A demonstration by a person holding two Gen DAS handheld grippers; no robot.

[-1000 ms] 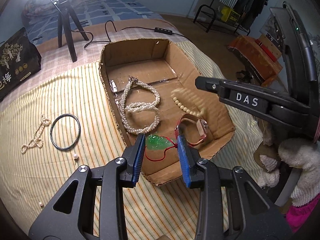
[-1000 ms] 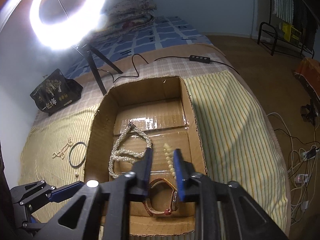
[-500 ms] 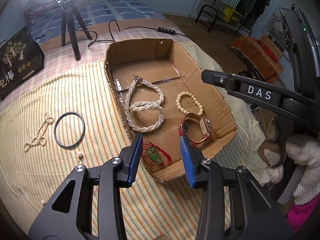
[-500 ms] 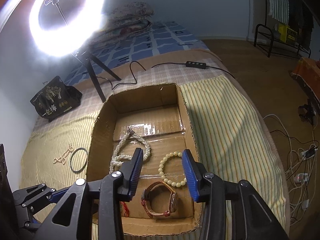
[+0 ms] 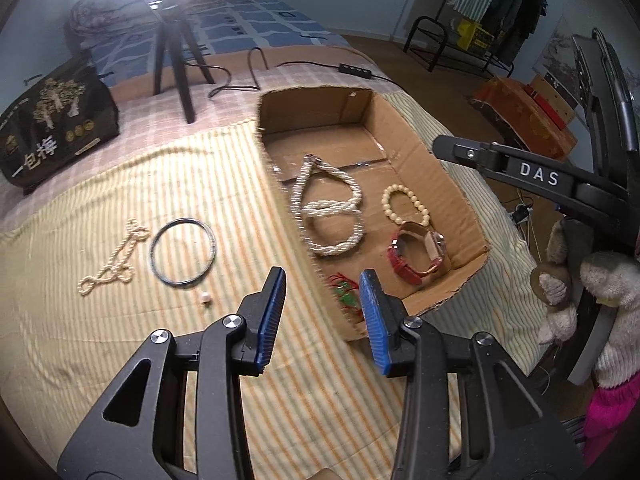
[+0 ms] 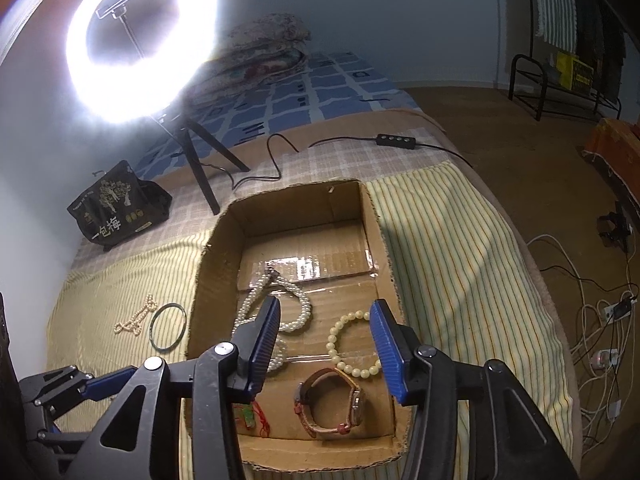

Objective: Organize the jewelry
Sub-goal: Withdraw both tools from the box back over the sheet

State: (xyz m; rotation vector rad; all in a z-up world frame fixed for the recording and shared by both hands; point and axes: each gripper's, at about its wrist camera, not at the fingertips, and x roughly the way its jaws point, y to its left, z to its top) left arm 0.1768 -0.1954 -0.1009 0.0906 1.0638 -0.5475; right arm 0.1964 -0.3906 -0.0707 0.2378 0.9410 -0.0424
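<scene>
Now that the bead bracelet is lying released in the cardboard box, both the right gripper and left gripper are hanging wide open, empty, leaving the bangle at centre-left waiting.

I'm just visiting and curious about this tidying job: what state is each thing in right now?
Left gripper: open, empty.
Right gripper: open, empty.
Cardboard box: open-topped.
Pearl necklace: coiled in box.
Bead bracelet: in box.
Watch: strap closed, in box.
Dark bangle: outside box.
Ring light: on.
</scene>
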